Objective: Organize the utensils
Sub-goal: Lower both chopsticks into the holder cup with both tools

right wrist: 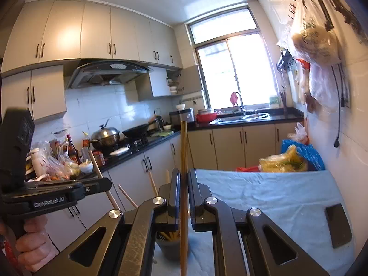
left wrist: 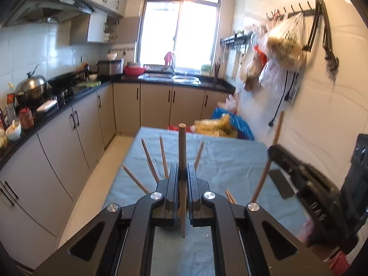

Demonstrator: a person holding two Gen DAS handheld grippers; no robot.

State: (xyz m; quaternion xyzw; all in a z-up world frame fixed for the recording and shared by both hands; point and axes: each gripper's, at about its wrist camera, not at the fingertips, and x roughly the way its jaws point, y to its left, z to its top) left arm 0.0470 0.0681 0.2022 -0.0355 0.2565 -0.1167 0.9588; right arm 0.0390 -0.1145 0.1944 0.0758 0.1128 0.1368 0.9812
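— Well, left gripper [left wrist: 183,177]: clamped on a round wooden chopstick [left wrist: 182,151], held upright, tip above the jaws, lower end hanging below them.

— And right gripper [right wrist: 183,184]?

— Closed on a second, yellowish chopstick [right wrist: 183,151], also upright, running from over the pads down past the frame bottom.

— Loose ones?

— Several more chopsticks [left wrist: 149,158] fanned up behind the left gripper, over the blue cloth [left wrist: 230,161].

— Container?

— Grey cup [right wrist: 169,246] under the right gripper, sticks inside, standing on the cloth.

— Anything else on the cloth?

— Black phone [right wrist: 338,225] flat near the wall edge; yellow bag [right wrist: 283,161] at the far end.
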